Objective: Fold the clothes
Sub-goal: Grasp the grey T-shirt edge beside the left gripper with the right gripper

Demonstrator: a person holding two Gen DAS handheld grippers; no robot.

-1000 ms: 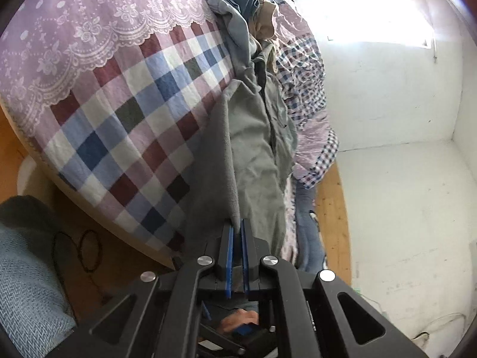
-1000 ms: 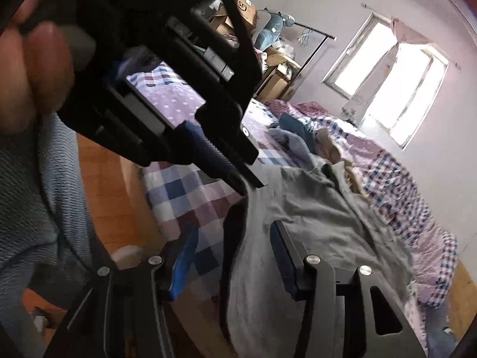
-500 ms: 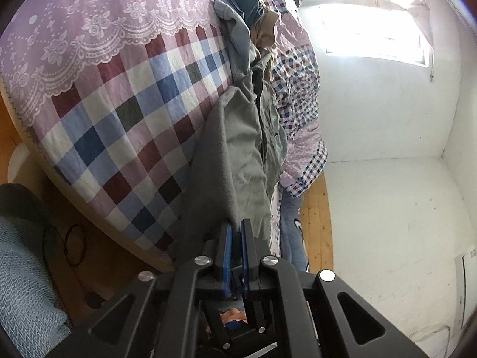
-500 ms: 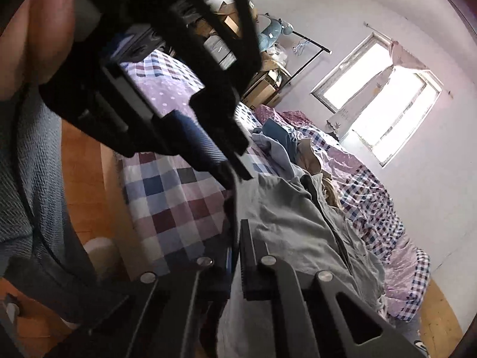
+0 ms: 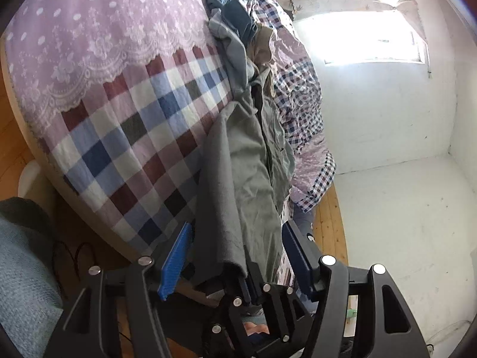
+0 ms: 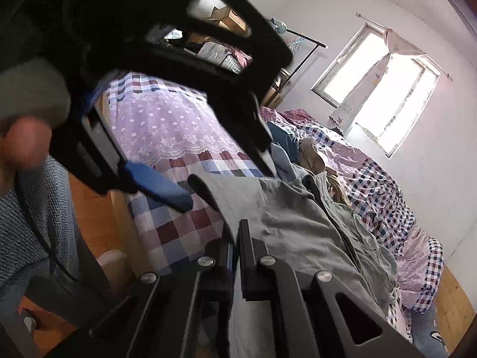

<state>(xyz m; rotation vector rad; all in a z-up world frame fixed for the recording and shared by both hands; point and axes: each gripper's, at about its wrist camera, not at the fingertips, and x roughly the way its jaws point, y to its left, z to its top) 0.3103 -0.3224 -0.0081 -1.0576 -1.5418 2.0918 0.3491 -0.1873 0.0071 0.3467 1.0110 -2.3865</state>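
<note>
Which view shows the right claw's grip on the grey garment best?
Right wrist: the right claw is shut on the grey garment edge. Left wrist shows the garment between the open left claw, with that grip low behind it.

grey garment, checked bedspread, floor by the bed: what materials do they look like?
Grey garment: soft matte woven cloth, probably cotton or a blend; it drapes in loose creases, no sheen.
Checked bedspread: thin woven fabric, likely cotton, with a lilac lace-edged overlay; the scalloped edge shows.
Floor: wooden planks with a warm, slightly glossy finish; seams between boards are visible.
</note>
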